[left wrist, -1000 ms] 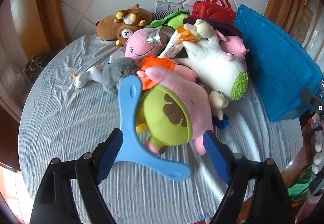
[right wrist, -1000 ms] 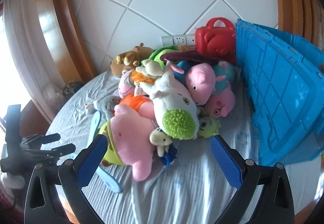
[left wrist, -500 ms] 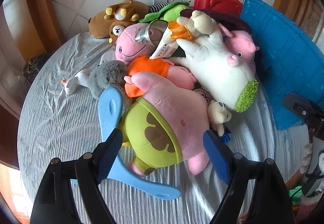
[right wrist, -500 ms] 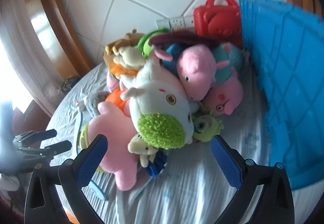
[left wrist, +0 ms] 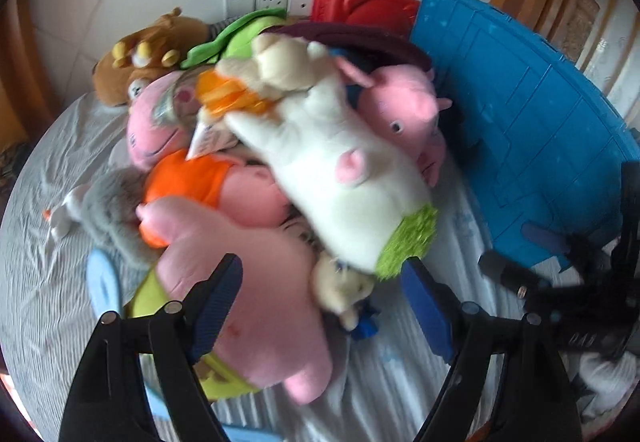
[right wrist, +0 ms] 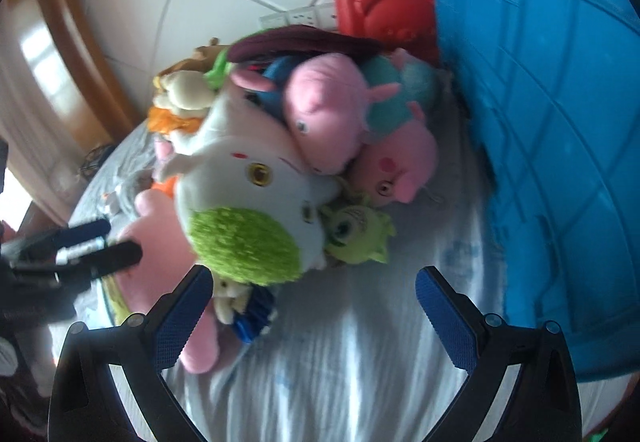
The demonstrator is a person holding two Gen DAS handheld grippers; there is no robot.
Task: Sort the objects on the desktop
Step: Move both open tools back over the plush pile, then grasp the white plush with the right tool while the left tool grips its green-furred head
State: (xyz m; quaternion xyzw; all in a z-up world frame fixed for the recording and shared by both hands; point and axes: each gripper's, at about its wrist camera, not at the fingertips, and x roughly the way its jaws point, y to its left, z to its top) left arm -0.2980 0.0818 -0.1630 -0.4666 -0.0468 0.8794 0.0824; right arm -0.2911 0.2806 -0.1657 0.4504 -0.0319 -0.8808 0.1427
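Observation:
A heap of plush toys fills the table's middle. On top lies a white plush with a green fuzzy end [left wrist: 340, 178] [right wrist: 248, 202]. Below it sprawls a big pink star plush in green shorts [left wrist: 256, 282] [right wrist: 148, 226]. Pink pig plushes [left wrist: 404, 110] [right wrist: 324, 114] lean toward the blue crate [left wrist: 532, 138] [right wrist: 560, 146]. A small green one-eyed plush [right wrist: 356, 230] sits at the heap's front. My left gripper [left wrist: 324, 302] is open, its fingers straddling the pink star plush's lower part. My right gripper [right wrist: 312, 306] is open, just short of the white plush.
A red toy case [left wrist: 360, 6] [right wrist: 384, 14] stands at the back by wall sockets. A brown bear plush [left wrist: 140, 58] lies back left. A light blue flat piece [left wrist: 104, 282] lies under the pink plush. The striped tablecloth [right wrist: 344, 362] covers the round table.
Both grippers have moved forward toward the heap; the toys now loom larger. The left one now reaches over the pink star plush. Both stay open.

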